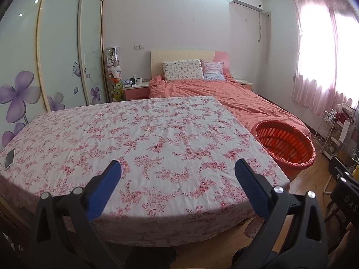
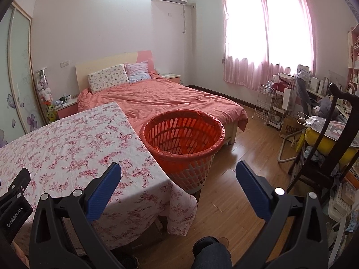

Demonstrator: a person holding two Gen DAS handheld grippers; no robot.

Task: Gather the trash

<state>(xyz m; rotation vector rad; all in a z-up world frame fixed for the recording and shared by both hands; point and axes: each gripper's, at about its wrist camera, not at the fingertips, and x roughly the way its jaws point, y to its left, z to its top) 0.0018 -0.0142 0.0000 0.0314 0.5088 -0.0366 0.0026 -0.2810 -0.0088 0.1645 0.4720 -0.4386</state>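
My left gripper [image 1: 177, 168] is spread wide with nothing between its blue pads [image 1: 105, 190], hovering over the near edge of the table [image 1: 143, 148], which is covered by a pink floral tablecloth and fills the centre of the left wrist view. My right gripper [image 2: 178, 170] is spread wide too, nothing held, over the table's right corner and the wood floor [image 2: 246, 179] in the lower half of the right wrist view. Part of the left gripper's black body shows at the lower left edge of that view.

The orange trash basket [image 2: 182, 143], lined with an orange bag, stands just beside the table's right edge, centre of the right wrist view and right-centre in the left one [image 1: 283, 145]. Its inside looks bare from here. I can't make out any trash on the tablecloth. A phone [image 1: 10, 159] lies flat at the table's far left edge.

Behind the table is a bed [image 1: 235, 94] with a salmon cover and two pillows [image 1: 182, 70]. A wardrobe with flower-print doors [image 1: 44, 67] is at upper left, pink curtains [image 2: 267, 33] at upper right, and a dark wooden chair [image 2: 332, 139] with stuff piled on it at far right. My knee in dark trousers [image 2: 211, 253] is at bottom centre.
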